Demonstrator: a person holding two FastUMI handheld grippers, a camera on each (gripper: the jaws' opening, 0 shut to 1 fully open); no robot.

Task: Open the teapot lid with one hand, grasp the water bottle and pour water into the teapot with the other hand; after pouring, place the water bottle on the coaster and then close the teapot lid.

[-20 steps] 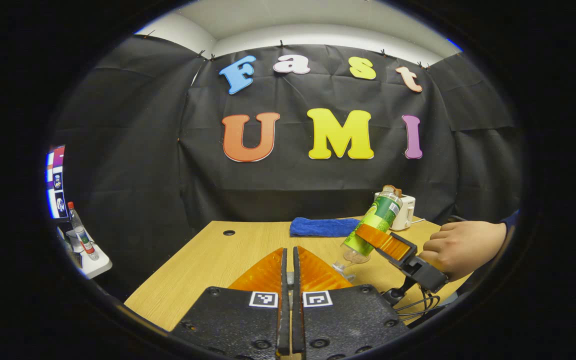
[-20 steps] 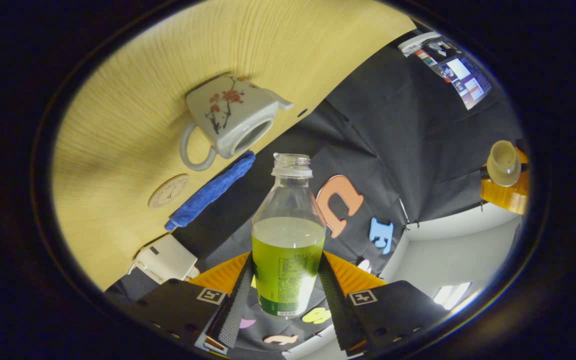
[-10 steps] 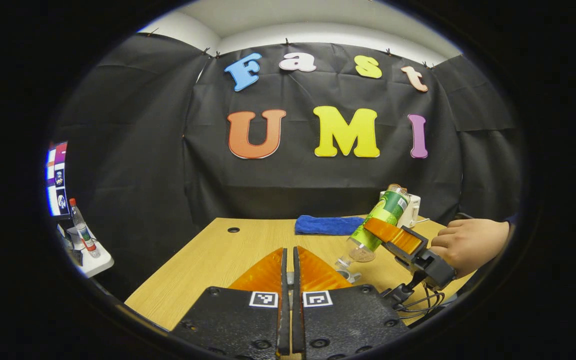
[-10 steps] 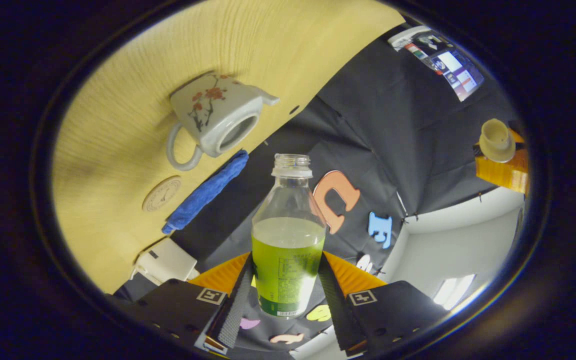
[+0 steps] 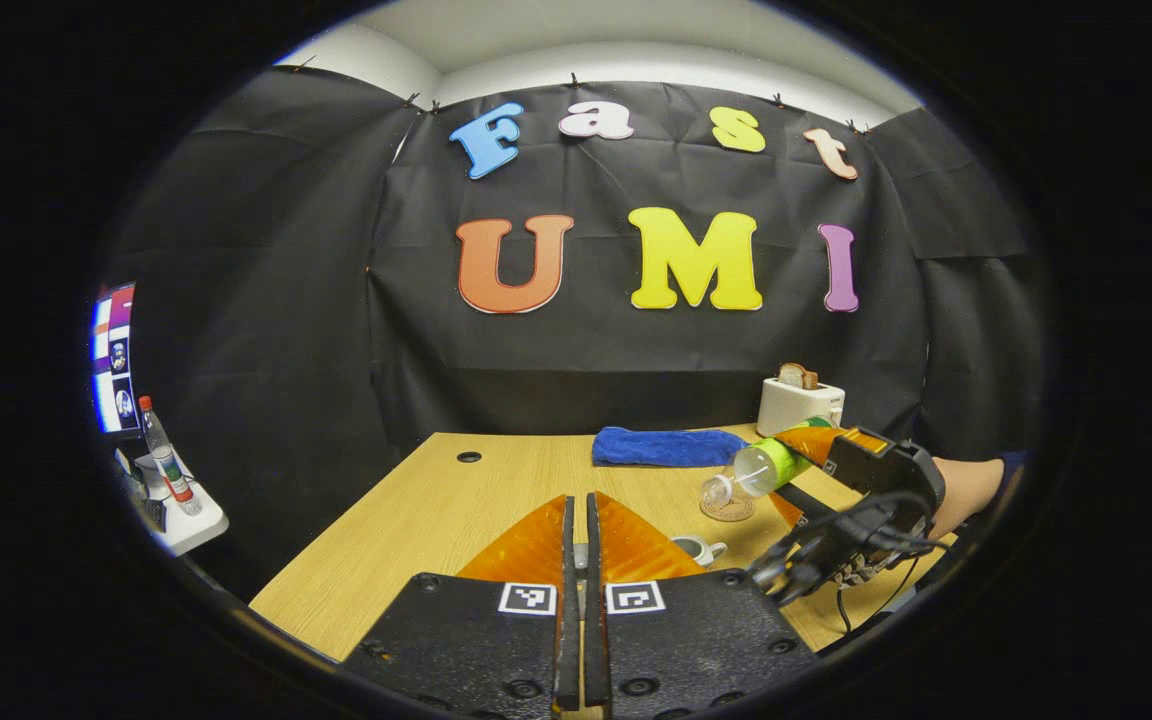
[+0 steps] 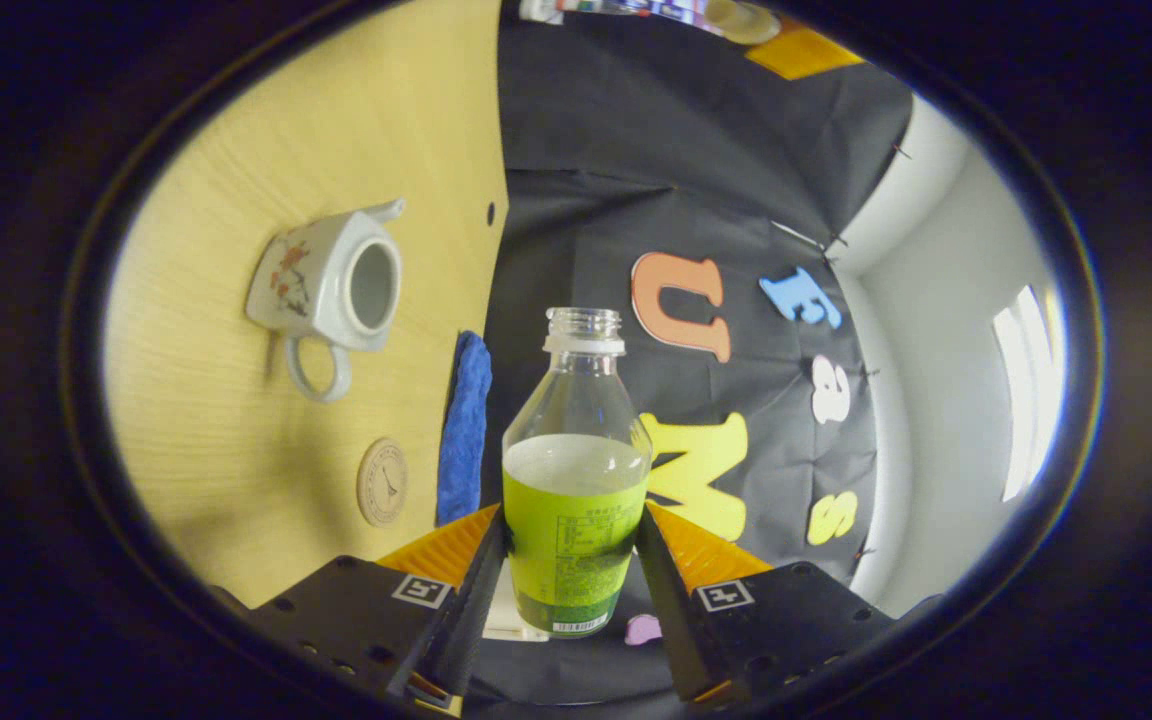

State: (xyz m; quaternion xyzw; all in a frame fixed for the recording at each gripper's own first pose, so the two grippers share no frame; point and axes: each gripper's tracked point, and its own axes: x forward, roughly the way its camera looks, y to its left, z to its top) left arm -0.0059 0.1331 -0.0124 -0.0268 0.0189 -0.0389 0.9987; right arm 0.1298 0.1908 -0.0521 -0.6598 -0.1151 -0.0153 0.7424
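The right gripper [image 6: 571,590] clamps both fingers on the labelled body of the uncapped water bottle [image 6: 576,480]. The open teapot [image 6: 328,285] sits on the table [image 6: 236,420] ahead to its left, the round coaster [image 6: 382,482] nearer. Half a second ago the bottle pointed steeply down; now it lies nearly level. The left gripper [image 5: 576,560] has its fingers pressed together; whether they pinch anything cannot be told.

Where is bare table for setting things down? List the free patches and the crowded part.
Free: the table's wide left stretch, from the small hole toward the near edge. Also the strip between teapot and coaster. Crowded: the far right, with cloth, toaster and the bottle.
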